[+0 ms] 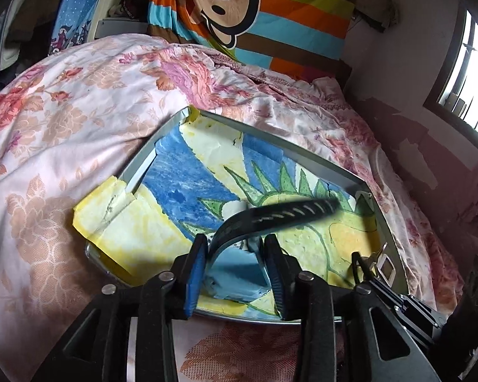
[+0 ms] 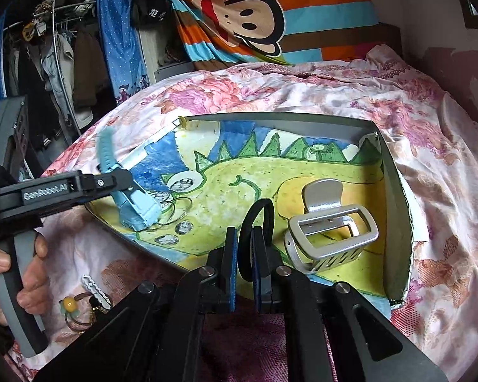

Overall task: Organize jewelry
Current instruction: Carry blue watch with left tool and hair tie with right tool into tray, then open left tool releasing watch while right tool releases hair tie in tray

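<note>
Between the left tongs (image 1: pixel 235 242), jaws partly apart, a blurred ribbed strap (image 1: pixel 290 211) leans on one pad only. It could tumble across the tray's rim (image 1: pixel 140 165). The right tongs (image 2: pixel 244 234), nearly closed, pinch a black hair tie (image 2: pixel 260 202), which may snag the silver claw clip (image 2: pixel 331 232) beside them on release.

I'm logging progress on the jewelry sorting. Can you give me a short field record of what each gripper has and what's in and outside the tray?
surface: floral bedspread
container: grey tray, lined with a dinosaur drawing
left gripper: light blue strapped item between its fingers, lower end on the tray; grip unclear
right gripper: shut on black hair tie
in tray: silver claw clip, thin wire hoops
outside tray: white wavy clip, yellow-bead hair tie
</note>
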{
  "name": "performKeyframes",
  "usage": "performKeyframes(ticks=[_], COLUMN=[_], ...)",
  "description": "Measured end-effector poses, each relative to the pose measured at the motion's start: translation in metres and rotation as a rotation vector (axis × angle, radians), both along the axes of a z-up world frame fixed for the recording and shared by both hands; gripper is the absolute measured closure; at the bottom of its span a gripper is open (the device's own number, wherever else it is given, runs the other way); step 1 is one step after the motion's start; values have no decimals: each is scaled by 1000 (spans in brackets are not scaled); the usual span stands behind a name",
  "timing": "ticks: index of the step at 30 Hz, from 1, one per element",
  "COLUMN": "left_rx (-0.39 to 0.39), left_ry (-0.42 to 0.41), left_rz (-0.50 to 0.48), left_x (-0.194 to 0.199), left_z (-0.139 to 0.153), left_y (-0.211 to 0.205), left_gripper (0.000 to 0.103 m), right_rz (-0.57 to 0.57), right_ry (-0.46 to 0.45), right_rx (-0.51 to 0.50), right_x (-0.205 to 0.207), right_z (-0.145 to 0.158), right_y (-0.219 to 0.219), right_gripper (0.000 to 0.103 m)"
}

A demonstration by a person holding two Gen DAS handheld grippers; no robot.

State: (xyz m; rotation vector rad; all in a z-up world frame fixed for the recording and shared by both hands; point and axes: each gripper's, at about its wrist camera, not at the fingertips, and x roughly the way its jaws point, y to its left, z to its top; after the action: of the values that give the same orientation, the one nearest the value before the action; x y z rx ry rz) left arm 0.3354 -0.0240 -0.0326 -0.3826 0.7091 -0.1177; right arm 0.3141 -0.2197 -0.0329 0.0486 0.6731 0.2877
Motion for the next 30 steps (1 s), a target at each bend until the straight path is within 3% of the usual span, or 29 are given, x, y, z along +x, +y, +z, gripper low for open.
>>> performKeyframes(ticks=[1, 2, 3, 5, 6, 9, 12, 15, 16, 18, 25, 30], left_rx=[3, 4, 0, -3, 1, 18, 27, 35, 44, 70, 109, 167], left_ry=[-2, -4, -13, -48, -62, -85, -116, -155, -167, -186, -249, -298], left_rz=[-5, -10, -10, 7, 9, 2, 13, 19, 18, 17, 43, 44], left_x=[-1, -1, -4, -13, -16, -26, -42, -61, -69, -83, -142, -184], left_z=[3, 5, 9, 18, 23, 37, 51, 65, 69, 76, 92, 96], left_y=[0, 0, 1, 4, 5, 8, 11, 14, 14, 13, 20, 25], left_gripper=[60, 47, 35, 25, 23, 17, 5, 0, 0, 0, 0, 0], right_rz=[-2, -3, -4, -6, -7, -12, -33, -68, -82, -94, -92, -79], right_ry=[3, 6, 6, 0, -7, -20, -50, -97, -119, -160, -295, -362], right_rx=[-4, -7, -8, -2, 6, -1, -7, -2, 3, 7, -53, -70], right_x=[0, 0, -1, -4, -7, -14, -26, -45, -54, -70, -136, -175], right_z=[0, 0, 1, 5, 8, 18, 32, 48, 54, 63, 88, 103], right_y=[0, 0, 1, 0, 0, 0, -1, -5, -6, -7, -5, 1], right_gripper=[91, 89, 82, 66, 60, 56, 39, 32, 22, 11, 2, 2])
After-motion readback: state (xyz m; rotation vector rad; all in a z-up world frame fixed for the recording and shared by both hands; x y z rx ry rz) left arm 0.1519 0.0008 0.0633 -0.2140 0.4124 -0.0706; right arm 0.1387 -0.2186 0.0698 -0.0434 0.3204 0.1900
